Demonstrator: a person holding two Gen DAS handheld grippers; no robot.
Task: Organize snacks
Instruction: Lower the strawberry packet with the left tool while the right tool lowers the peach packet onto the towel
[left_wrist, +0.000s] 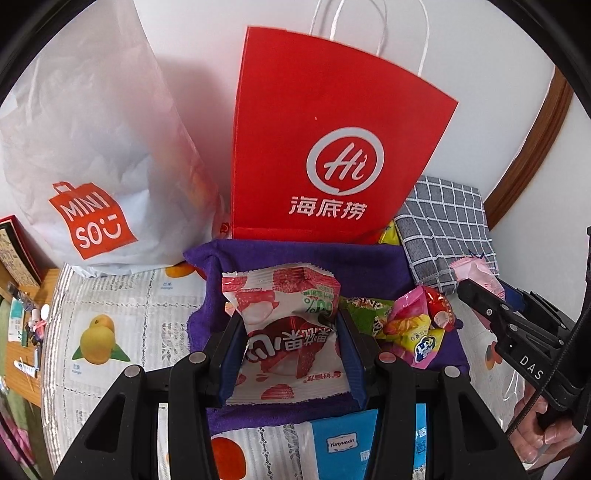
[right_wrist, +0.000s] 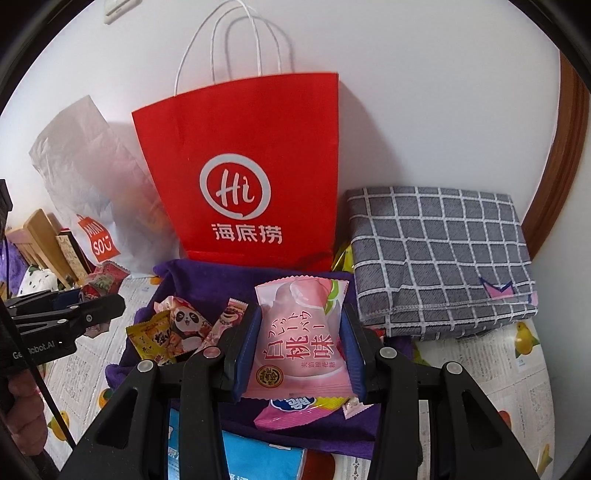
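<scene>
currently both tongs angle downward: left tongs (left_wrist: 291, 354) clamp a red-and-white lychee snack packet (left_wrist: 286, 332); right tongs (right_wrist: 299, 354) clamp a pink peach snack packet (right_wrist: 299, 347).

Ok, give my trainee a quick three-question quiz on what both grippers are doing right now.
1. True or false: the left gripper is clamped on a red-and-white strawberry snack packet.
2. What does the right gripper hold? A) a yellow candy B) a pink peach snack packet C) a checked cloth
3. Fill in: behind the purple cloth stands a red paper bag, and at its side a white ___ bag.

Key: 1 true; 2 B; 3 Miniso
</scene>
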